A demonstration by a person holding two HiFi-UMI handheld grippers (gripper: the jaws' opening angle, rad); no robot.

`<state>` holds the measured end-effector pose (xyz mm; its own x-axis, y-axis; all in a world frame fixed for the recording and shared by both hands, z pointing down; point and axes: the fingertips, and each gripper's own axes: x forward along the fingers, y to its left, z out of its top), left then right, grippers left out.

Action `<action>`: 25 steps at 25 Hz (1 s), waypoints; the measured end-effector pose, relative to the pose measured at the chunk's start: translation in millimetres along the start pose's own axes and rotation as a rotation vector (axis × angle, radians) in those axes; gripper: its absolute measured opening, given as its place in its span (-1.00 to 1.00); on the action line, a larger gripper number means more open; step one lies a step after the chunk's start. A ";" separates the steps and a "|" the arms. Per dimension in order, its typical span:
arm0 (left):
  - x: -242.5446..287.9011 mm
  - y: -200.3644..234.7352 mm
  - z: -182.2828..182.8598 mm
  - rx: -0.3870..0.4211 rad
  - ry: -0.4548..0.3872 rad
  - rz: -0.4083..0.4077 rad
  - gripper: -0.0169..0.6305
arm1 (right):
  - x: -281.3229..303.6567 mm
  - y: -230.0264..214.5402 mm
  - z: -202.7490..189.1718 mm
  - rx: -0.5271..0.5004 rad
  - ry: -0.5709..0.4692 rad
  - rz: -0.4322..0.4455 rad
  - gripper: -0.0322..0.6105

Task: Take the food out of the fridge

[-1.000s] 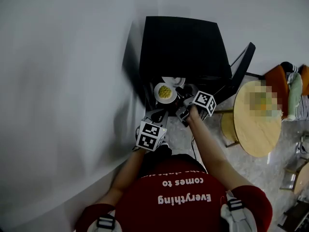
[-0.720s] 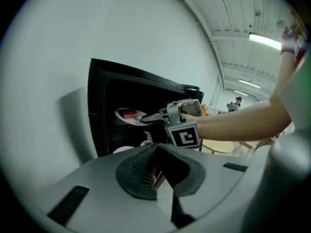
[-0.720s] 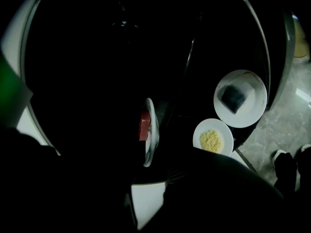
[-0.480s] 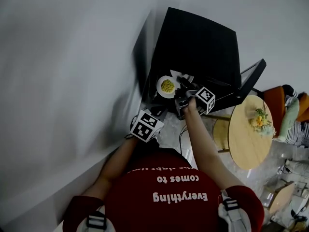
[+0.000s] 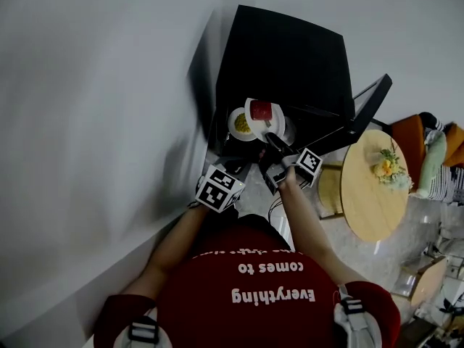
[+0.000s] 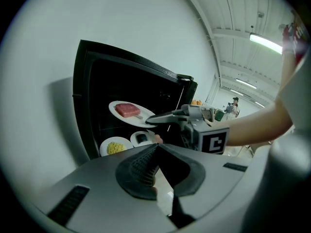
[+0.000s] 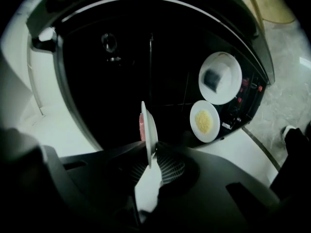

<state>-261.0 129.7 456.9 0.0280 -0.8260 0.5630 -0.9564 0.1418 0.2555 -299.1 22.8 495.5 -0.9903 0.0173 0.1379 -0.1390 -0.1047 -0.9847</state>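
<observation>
The black fridge (image 5: 290, 56) stands open. My right gripper (image 5: 270, 138) is shut on the rim of a white plate (image 6: 141, 118) carrying a red slab of meat (image 6: 127, 110), held out in front of the opening. Its jaws have just been closing, with the plate's rim between them. In the right gripper view that plate (image 7: 148, 130) shows edge-on between the pads. Still inside the fridge are a plate of yellow food (image 7: 204, 121) and a plate with a dark piece (image 7: 219, 77). My left gripper (image 6: 156, 147) hangs lower left of the opening, shut and holding nothing.
The fridge door (image 5: 366, 107) swings out to the right. A round wooden table (image 5: 373, 194) with flowers (image 5: 388, 167) stands right of it, with an orange chair (image 5: 409, 133) beyond. A plain white wall (image 5: 94, 122) runs along the left.
The meat plate has come out of the fridge in my right gripper and now shows in front of the other plates. The left gripper has barely shifted.
</observation>
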 end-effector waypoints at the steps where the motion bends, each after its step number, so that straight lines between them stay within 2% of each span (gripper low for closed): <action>1: -1.2 -2.8 -1.5 0.000 0.003 -0.006 -0.95 | -10.9 -2.2 -6.6 0.002 0.016 0.011 -0.74; 7: 6.5 -16.5 -14.6 -0.031 0.010 -0.062 -0.95 | -61.9 -14.7 -28.5 0.008 0.129 0.074 -0.74; 12: 2.9 -52.3 -24.9 -0.042 0.011 -0.112 -0.95 | -124.2 -23.4 -39.4 0.024 0.167 0.064 -0.74; 15: 16.4 -81.4 -19.2 -0.023 0.011 -0.137 -0.95 | -162.3 -26.8 -29.9 0.043 0.137 0.064 -0.73; 19: 48.8 -125.8 -8.0 0.035 0.018 -0.209 -0.95 | -205.7 -27.8 -1.5 0.037 0.070 0.087 -0.73; 25: 97.2 -200.4 5.6 0.134 0.042 -0.336 -0.95 | -289.2 -31.5 51.9 0.023 -0.125 0.108 -0.73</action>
<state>-68.3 18.0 456.0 0.3566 -0.7909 0.4974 -0.9213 -0.2091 0.3279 -8.5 -30.5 492.1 -0.9919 -0.1186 0.0447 -0.0301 -0.1221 -0.9921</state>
